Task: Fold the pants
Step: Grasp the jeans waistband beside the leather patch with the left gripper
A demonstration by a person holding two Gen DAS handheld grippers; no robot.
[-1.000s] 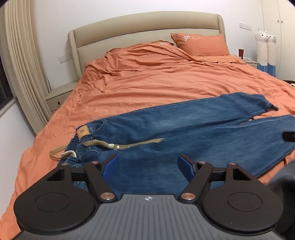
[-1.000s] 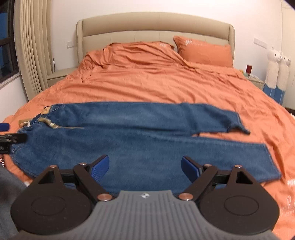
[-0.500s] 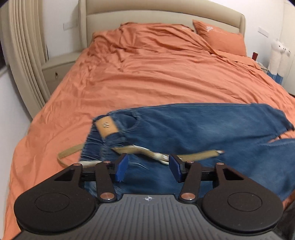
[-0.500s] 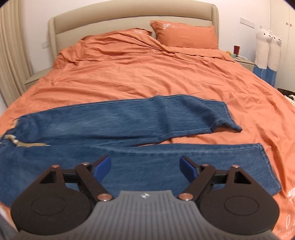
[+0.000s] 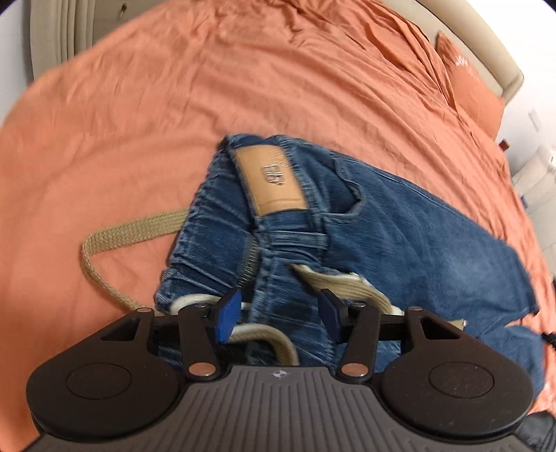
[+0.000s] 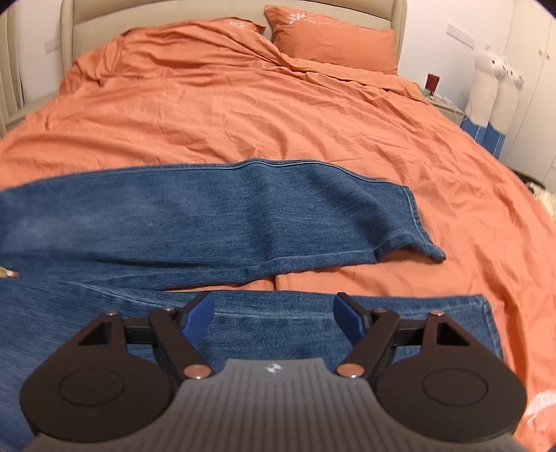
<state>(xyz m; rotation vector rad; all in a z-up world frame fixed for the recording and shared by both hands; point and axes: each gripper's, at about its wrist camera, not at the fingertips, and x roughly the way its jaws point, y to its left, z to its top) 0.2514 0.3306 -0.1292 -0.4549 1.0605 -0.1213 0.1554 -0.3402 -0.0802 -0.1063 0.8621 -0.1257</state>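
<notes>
Blue jeans (image 6: 243, 215) lie flat across the orange bed cover (image 6: 243, 114), legs pointing right, the far leg above the near leg (image 6: 434, 323). Their gathered waistband with a tan leather patch (image 5: 271, 180) and a beige woven belt (image 5: 132, 233) fills the left wrist view. My left gripper (image 5: 278, 313) hovers close over the waistband, tilted down. Its blue pads stand apart with denim and belt beneath them, and no grip shows. My right gripper (image 6: 274, 313) hangs open over the near leg, left of its hem, with nothing between its fingers.
An orange pillow (image 6: 333, 38) and beige headboard (image 6: 226, 10) are at the far end. White plush toys (image 6: 493, 80) and a nightstand with a red can (image 6: 432, 81) stand at the right. A beige curtain (image 5: 52, 27) hangs on the left side.
My left gripper has swung left and down onto the waistband, rolling as it came, and its jaws have narrowed. My right gripper has shifted right along the legs, dropped lower, and narrowed slightly.
</notes>
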